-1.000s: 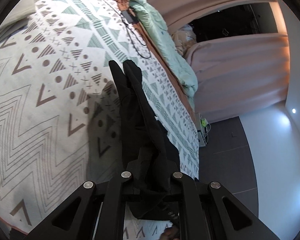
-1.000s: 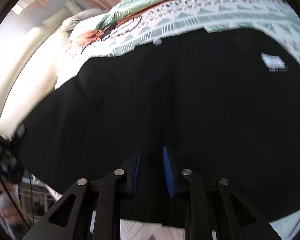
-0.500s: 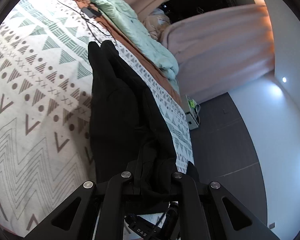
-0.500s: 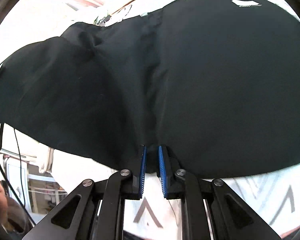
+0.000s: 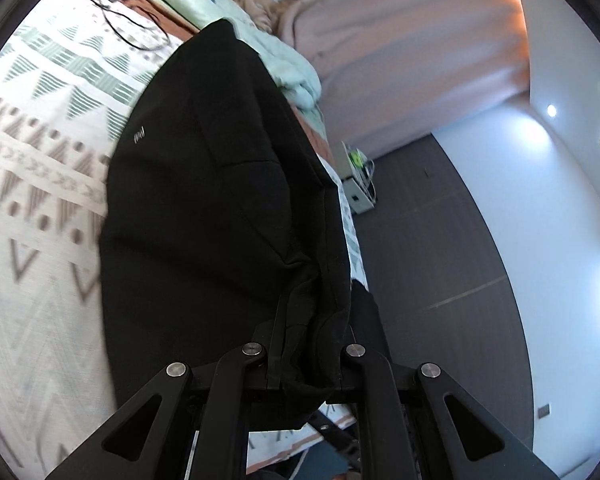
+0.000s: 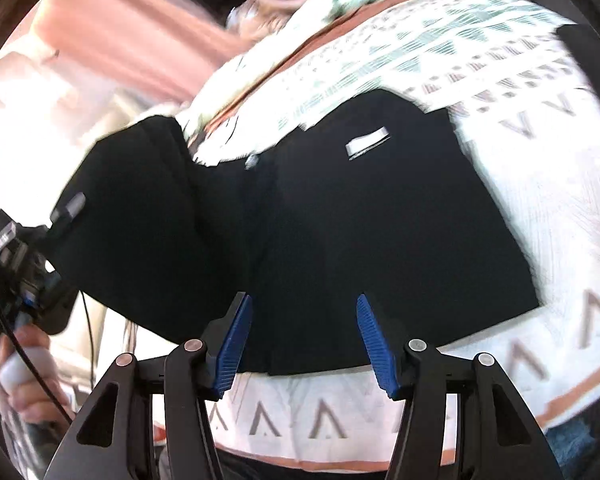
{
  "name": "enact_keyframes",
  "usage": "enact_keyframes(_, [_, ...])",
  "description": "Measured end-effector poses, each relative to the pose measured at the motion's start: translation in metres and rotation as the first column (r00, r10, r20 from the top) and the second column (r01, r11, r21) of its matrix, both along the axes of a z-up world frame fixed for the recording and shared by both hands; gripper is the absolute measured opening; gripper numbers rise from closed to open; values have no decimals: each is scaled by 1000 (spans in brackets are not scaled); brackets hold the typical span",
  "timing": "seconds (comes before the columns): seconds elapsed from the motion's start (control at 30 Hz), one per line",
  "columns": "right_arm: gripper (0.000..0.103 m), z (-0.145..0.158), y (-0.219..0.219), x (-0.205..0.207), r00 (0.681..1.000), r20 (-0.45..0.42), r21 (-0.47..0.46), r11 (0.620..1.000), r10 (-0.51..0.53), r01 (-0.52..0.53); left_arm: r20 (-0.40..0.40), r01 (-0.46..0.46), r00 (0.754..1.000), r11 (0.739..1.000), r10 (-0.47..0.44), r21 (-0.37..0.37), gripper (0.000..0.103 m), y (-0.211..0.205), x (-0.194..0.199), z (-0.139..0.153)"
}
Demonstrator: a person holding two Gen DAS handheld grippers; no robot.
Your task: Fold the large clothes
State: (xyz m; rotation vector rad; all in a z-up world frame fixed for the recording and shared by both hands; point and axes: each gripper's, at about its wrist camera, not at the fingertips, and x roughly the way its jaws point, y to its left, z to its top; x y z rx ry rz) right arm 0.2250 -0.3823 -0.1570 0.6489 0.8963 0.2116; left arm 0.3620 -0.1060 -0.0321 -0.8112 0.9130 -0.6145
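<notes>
A large black garment (image 5: 204,216) lies partly lifted over the patterned bedspread (image 5: 32,184). My left gripper (image 5: 304,364) is shut on a bunched edge of it, and the cloth hides the fingertips. In the right wrist view the same black garment (image 6: 360,232), with a small white label (image 6: 367,142), spreads flat on the bedspread (image 6: 540,152). My right gripper (image 6: 304,344) hovers at its near hem with the jaws opening; the blue pads (image 6: 234,348) stand apart and press on nothing. At the left of that view a hand (image 6: 20,376) holds the other gripper with cloth hanging from it.
A pale green quilt (image 5: 260,36) and a black cable (image 5: 136,32) lie at the far side of the bed. Pink curtains (image 5: 400,52) hang behind. Dark floor (image 5: 440,264) and a small white box (image 5: 356,192) lie right of the bed edge.
The right gripper's jaws have parted and let the garment's hem go; it has drawn back from the cloth. The left gripper has carried its held edge across, so more black cloth fills its view.
</notes>
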Motion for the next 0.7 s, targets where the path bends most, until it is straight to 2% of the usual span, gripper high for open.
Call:
enact_keyframes(0.23, [55, 1, -46, -17, 993, -8, 4, 993, -118, 118, -44, 98, 994, 995, -98, -6, 10, -61, 11, -23])
enact_keyframes(0.4, [55, -8, -79, -39, 985, -35, 10, 986, -166, 167, -69, 191, 979, 982, -191, -15, 13, -111, 16, -39])
enact_keyframes(0.43, [55, -8, -83, -44, 984, -39, 12, 985, -174, 174, -75, 208, 975, 978, -209, -18, 21, -118, 17, -42])
enact_keyframes(0.47, [55, -9, -87, -46, 983, -43, 13, 983, -180, 181, -83, 230, 969, 973, -231, -29, 39, -125, 17, -45])
enact_keyframes(0.5, [55, -9, -90, -47, 982, -43, 15, 983, -184, 185, -91, 247, 964, 968, -251, -49, 49, -129, 17, -48])
enact_keyframes(0.57, [55, -9, -96, -50, 981, -45, 25, 982, -187, 188, -89, 253, 962, 964, -260, -82, 74, -130, 16, -50])
enact_keyframes(0.63, [60, -9, -98, -50, 982, -40, 43, 982, -183, 185, -81, 227, 969, 972, -232, -61, 84, -121, 16, -48])
enact_keyframes(0.7, [68, -8, -98, -48, 982, -26, 53, 981, -185, 186, -72, 191, 978, 980, -195, -55, 84, -109, 13, -47])
